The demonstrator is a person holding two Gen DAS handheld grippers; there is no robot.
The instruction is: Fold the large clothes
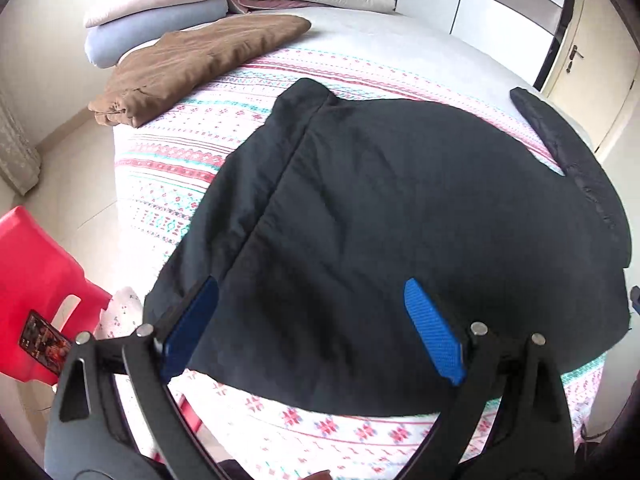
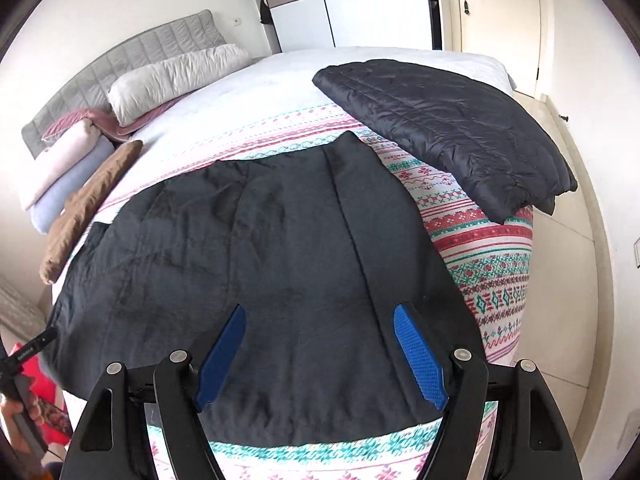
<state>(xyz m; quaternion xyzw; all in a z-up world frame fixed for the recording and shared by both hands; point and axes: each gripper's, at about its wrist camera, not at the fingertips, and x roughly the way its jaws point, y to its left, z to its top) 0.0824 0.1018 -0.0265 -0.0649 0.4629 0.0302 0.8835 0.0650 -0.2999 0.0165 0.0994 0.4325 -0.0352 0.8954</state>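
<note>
A large black garment (image 1: 400,220) lies spread flat on the patterned bedspread (image 1: 168,168), with both side edges folded in along long seams. It also shows in the right wrist view (image 2: 260,280). My left gripper (image 1: 312,296) is open and empty, hovering over the garment's near left part. My right gripper (image 2: 320,320) is open and empty over the garment's near right part, beside the right fold seam (image 2: 352,240). The left gripper's edge (image 2: 28,350) shows at the far left of the right wrist view.
A folded brown garment (image 1: 192,64) lies at the bed's far left. A folded black quilted jacket (image 2: 448,128) lies at the far right. Pillows and rolled blankets (image 1: 160,8) are at the headboard. A red plastic stool (image 1: 36,280) stands left of the bed. A door (image 2: 496,8) is behind.
</note>
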